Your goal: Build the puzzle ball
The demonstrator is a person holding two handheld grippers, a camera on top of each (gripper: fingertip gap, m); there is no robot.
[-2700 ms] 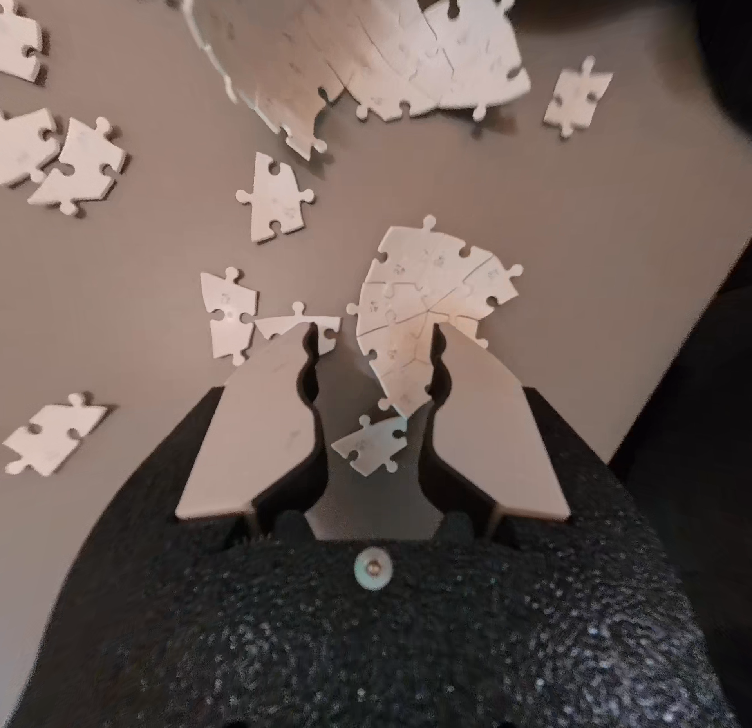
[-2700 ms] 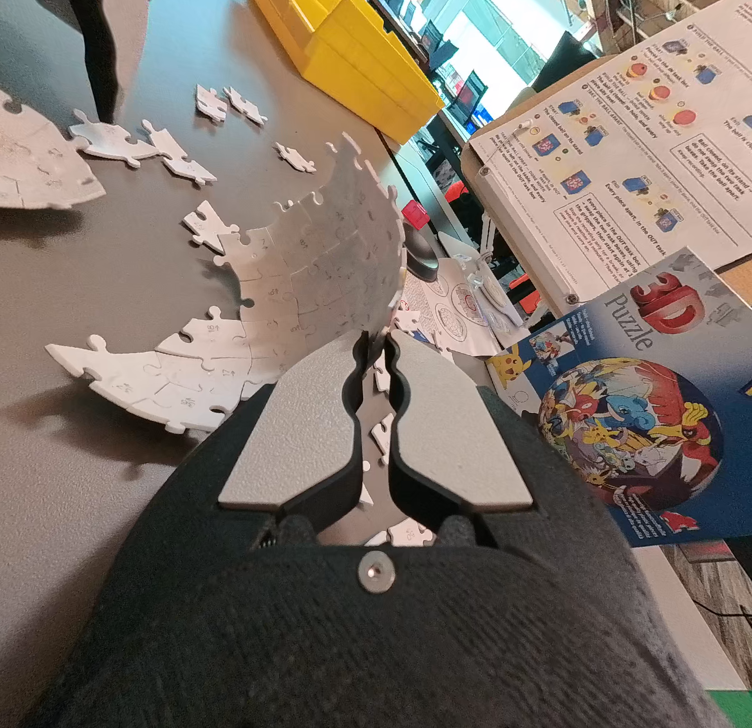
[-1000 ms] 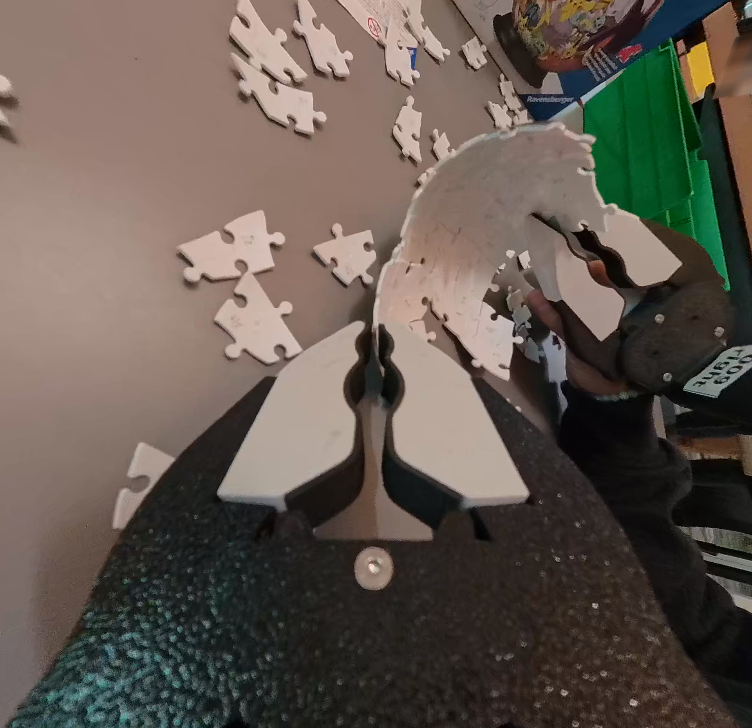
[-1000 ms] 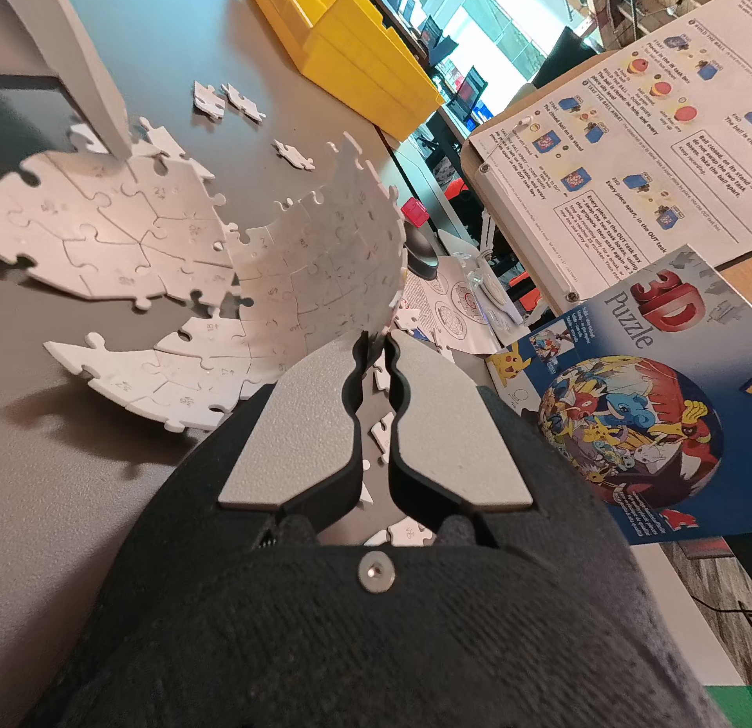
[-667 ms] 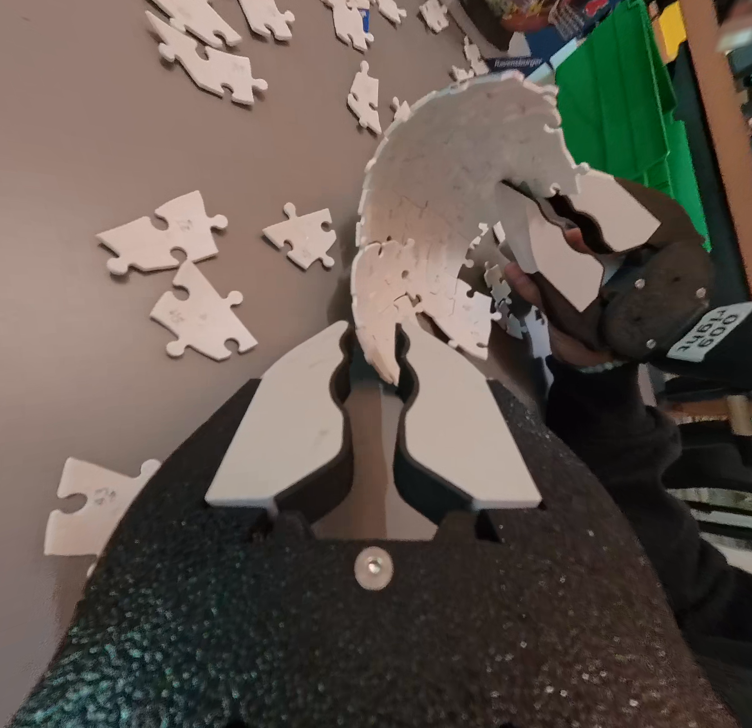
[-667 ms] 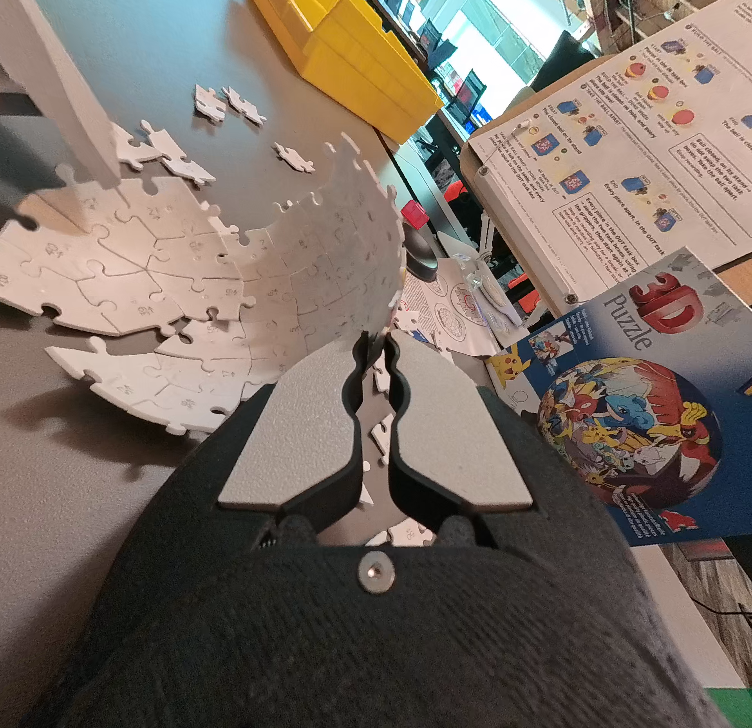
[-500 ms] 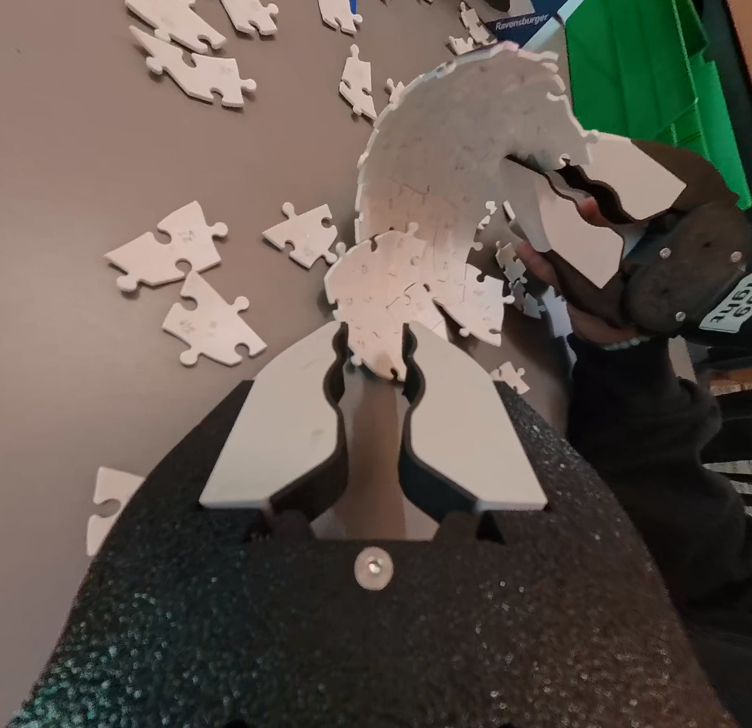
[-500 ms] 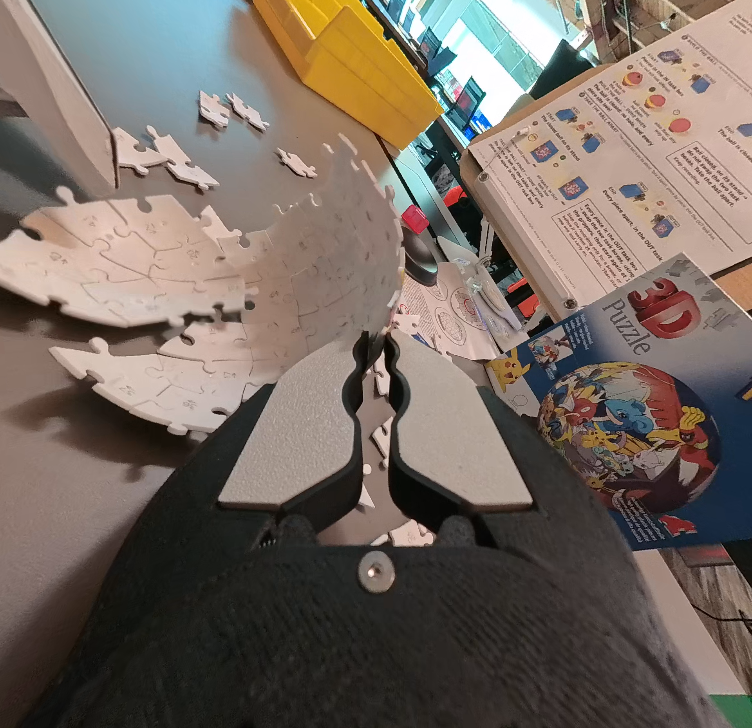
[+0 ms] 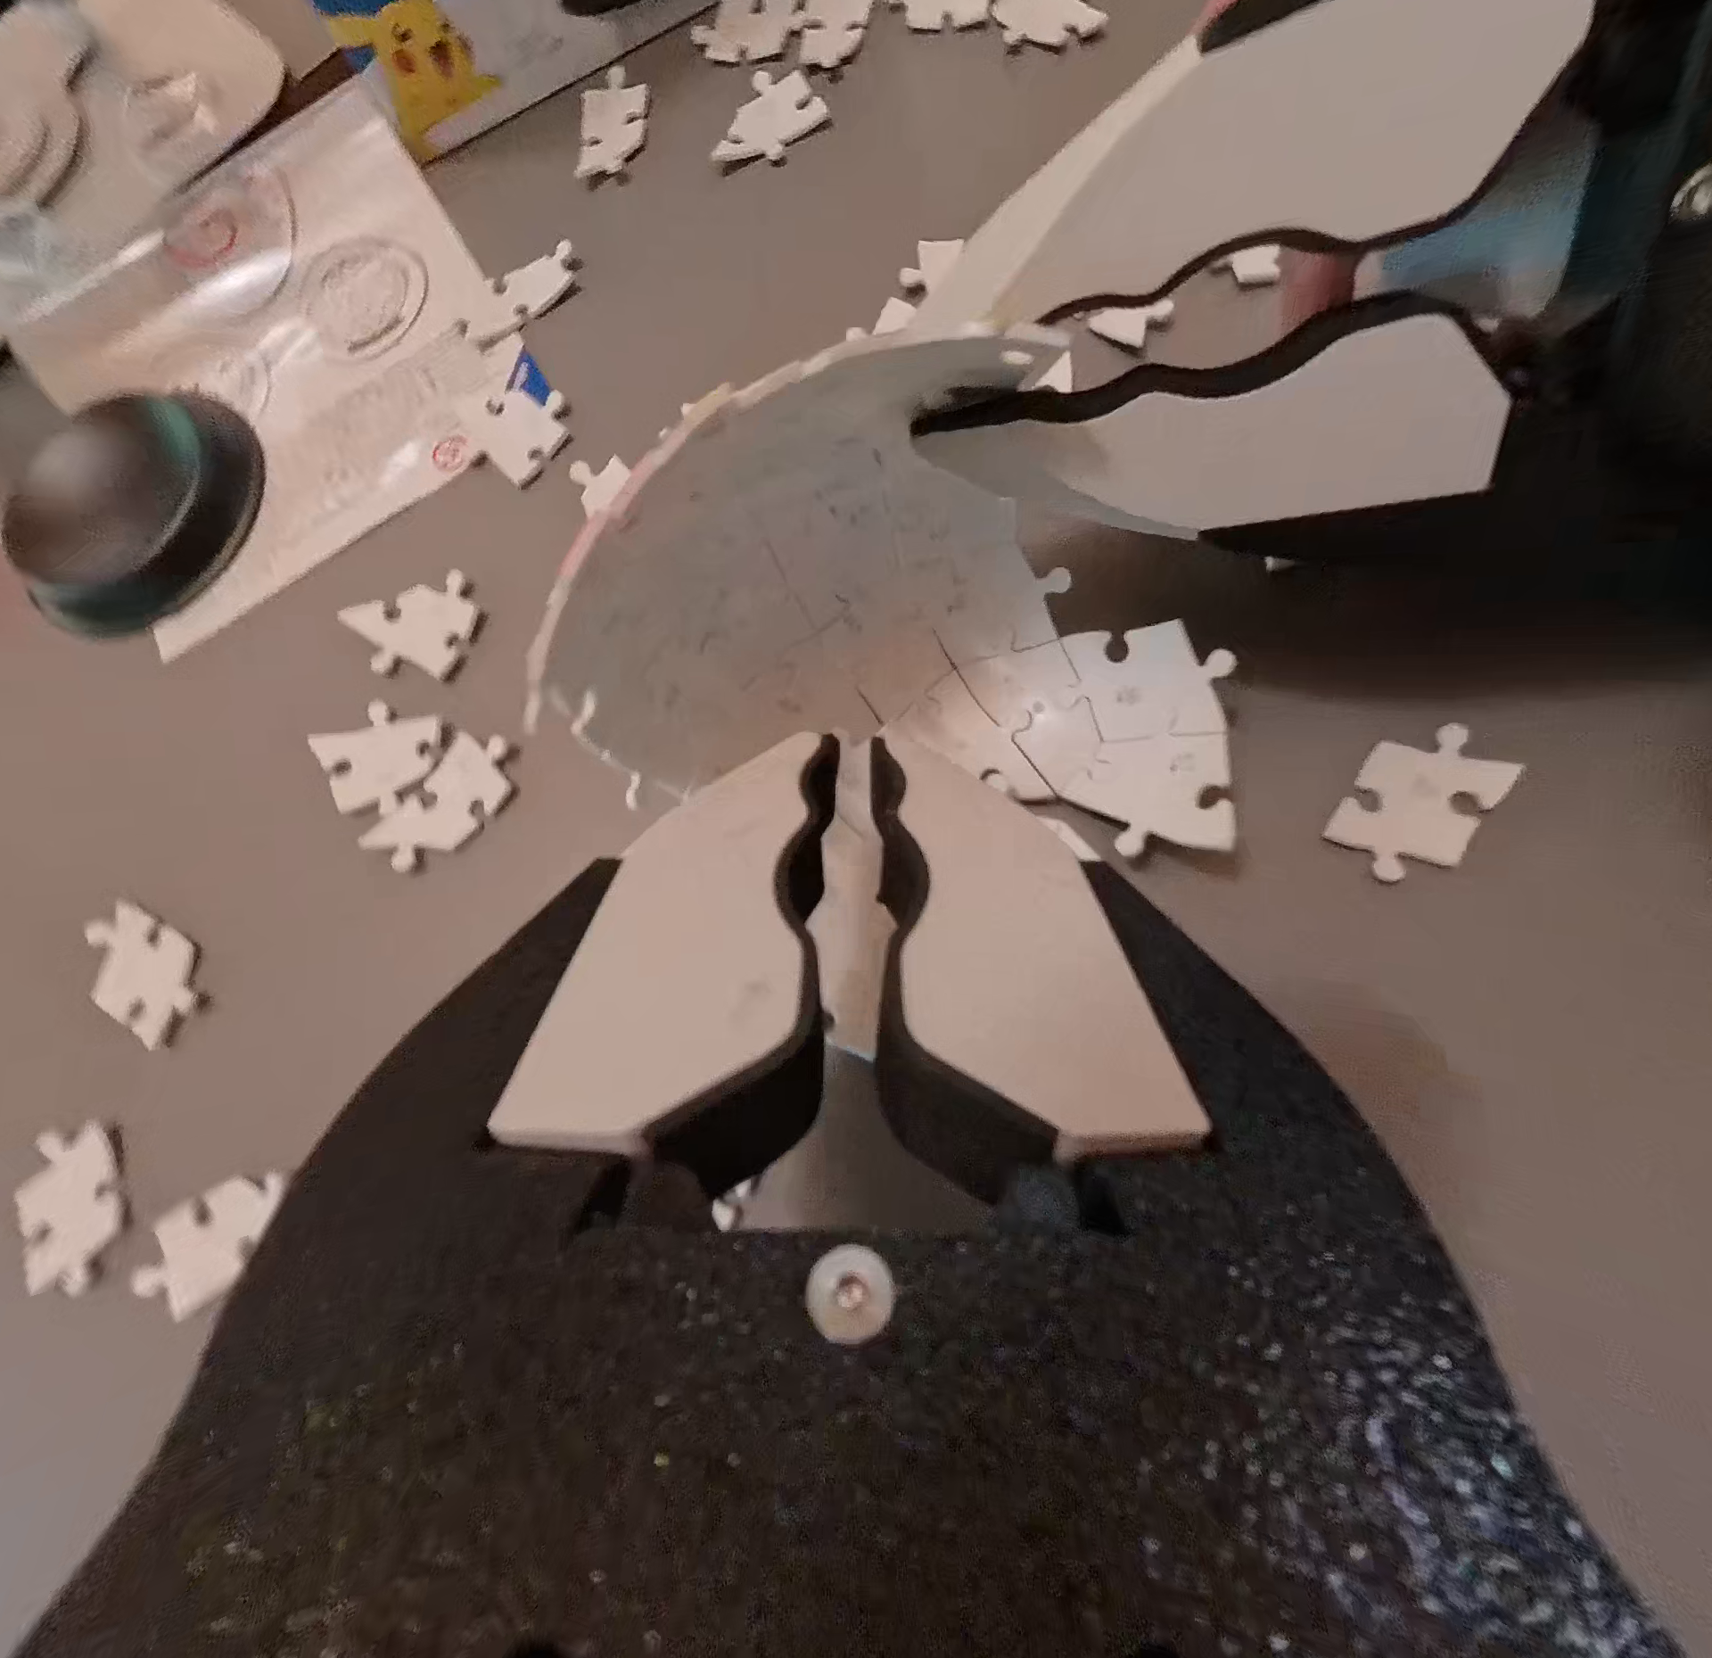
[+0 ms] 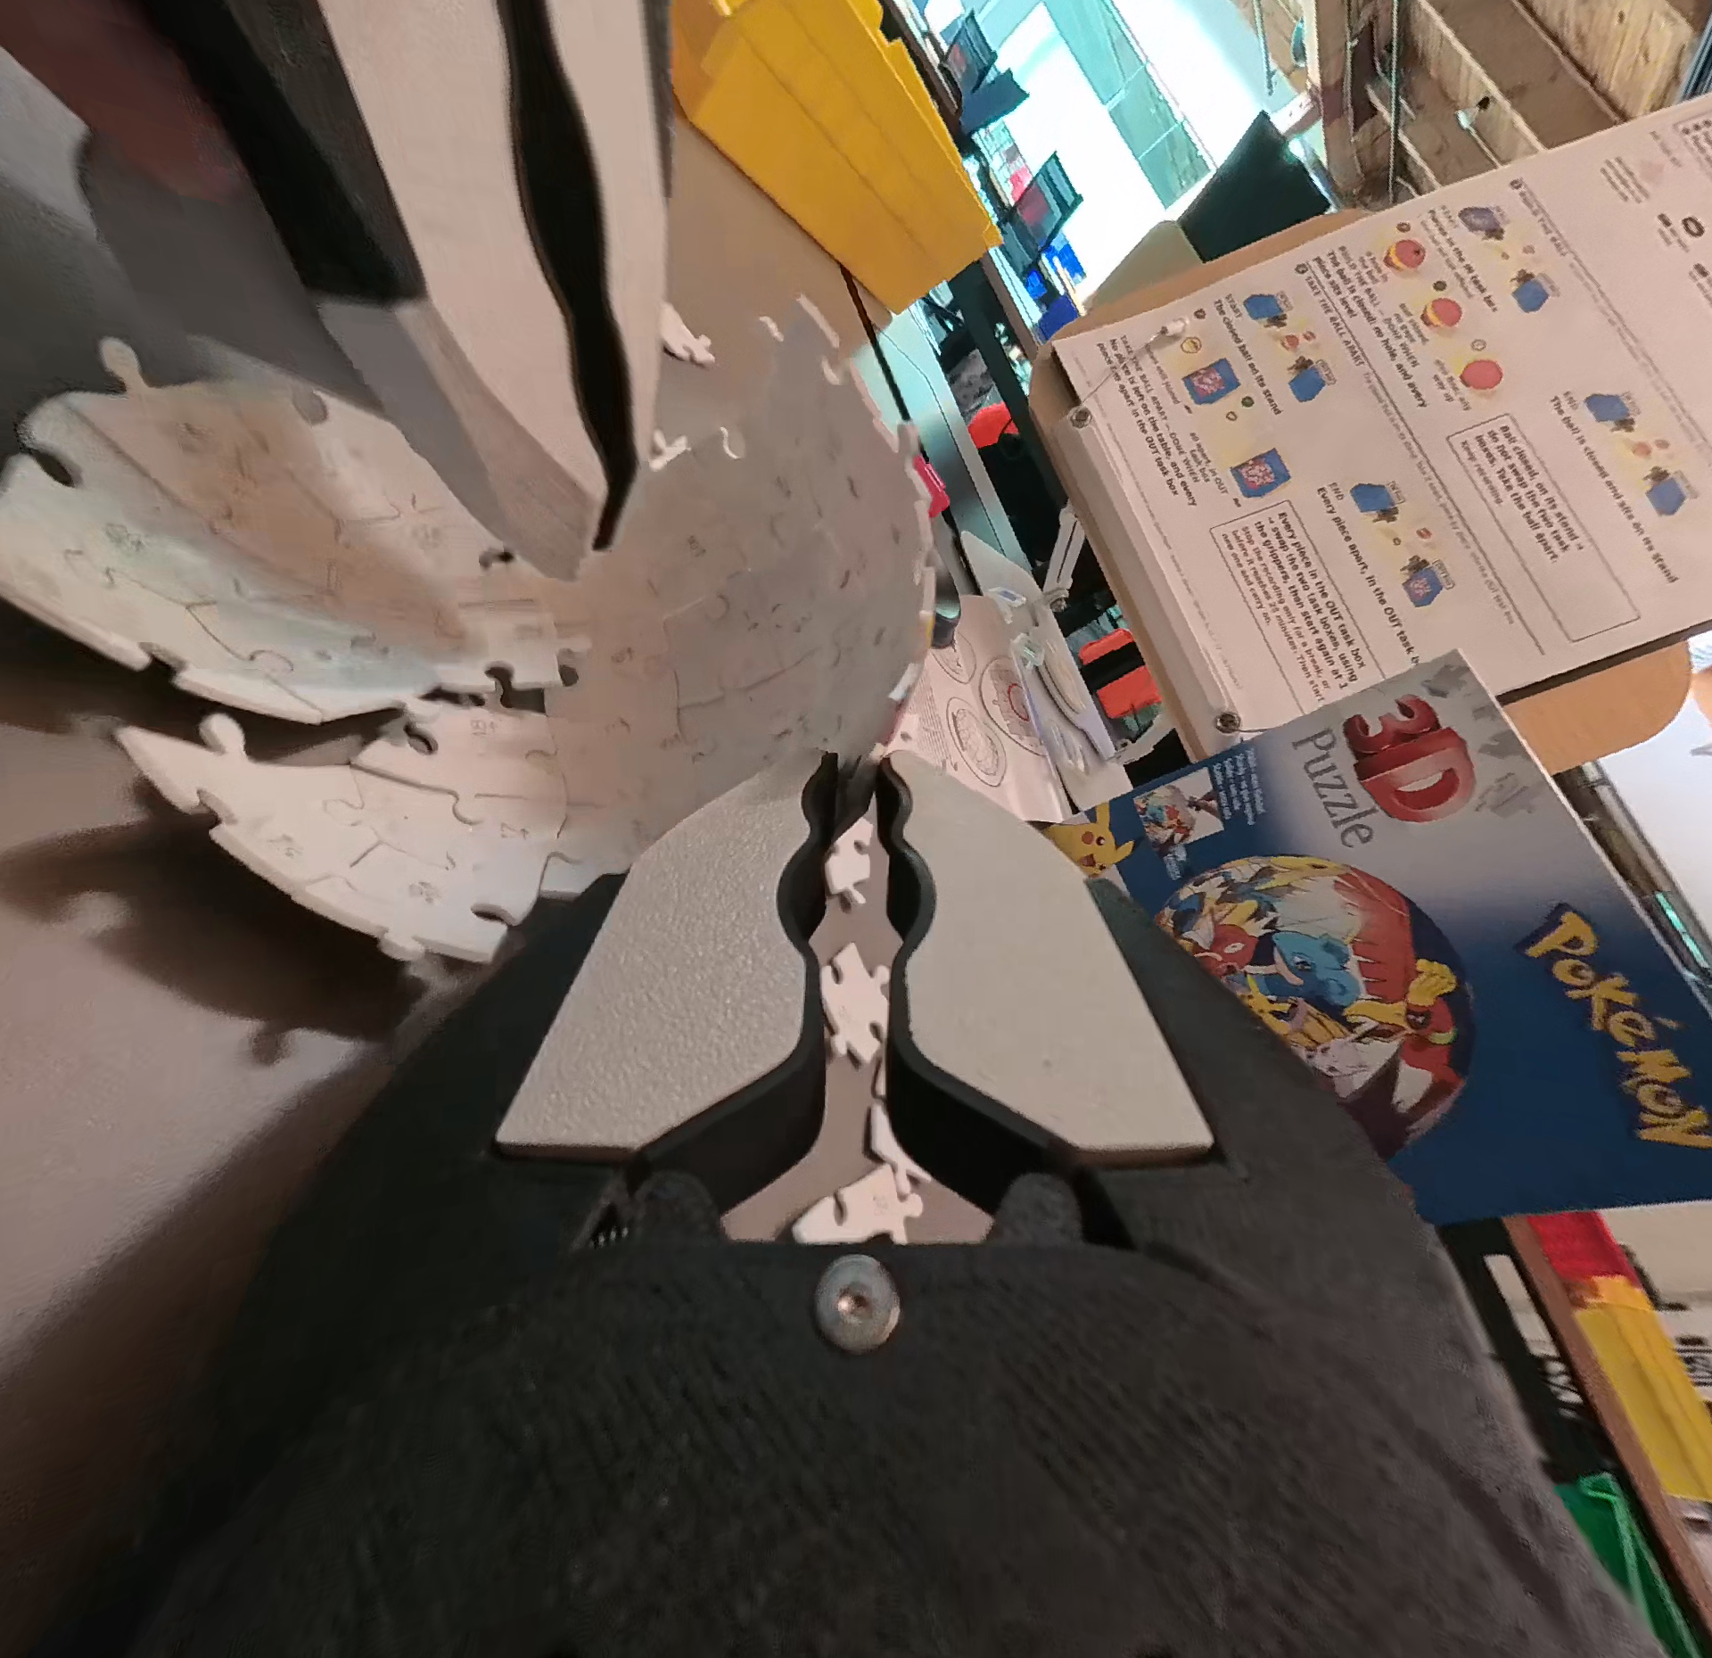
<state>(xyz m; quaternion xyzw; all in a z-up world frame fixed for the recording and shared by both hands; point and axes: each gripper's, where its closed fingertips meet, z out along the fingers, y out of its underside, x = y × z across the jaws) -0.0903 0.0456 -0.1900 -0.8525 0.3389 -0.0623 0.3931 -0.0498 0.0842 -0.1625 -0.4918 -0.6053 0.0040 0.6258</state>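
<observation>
The large curved white puzzle shell (image 10: 741, 594) rests on the grey table with its lower edge (image 9: 1130, 733) flat on it. My right gripper (image 10: 852, 770) is shut on the shell's raised rim; it also shows in the left wrist view (image 9: 936, 404) at the upper right. My left gripper (image 9: 852, 756) is shut on a smaller assembled section, seen edge-on between its fingers (image 9: 848, 881). In the right wrist view the left gripper (image 10: 600, 520) reaches down from the top left and holds that section (image 10: 232, 548) against the shell's inner left edge.
Loose white pieces (image 9: 408, 780) lie scattered around the shell, one at the right (image 9: 1417, 807). A black round stand (image 9: 120, 511) sits on a printed sheet (image 9: 352, 316) at the left. The puzzle box (image 10: 1390, 919), an instruction board (image 10: 1436, 409) and a yellow bin (image 10: 834, 112) stand beyond.
My left gripper picked the small section off the table, carried it over and turned it against the shell's inside. My right gripper stayed shut on the rim.
</observation>
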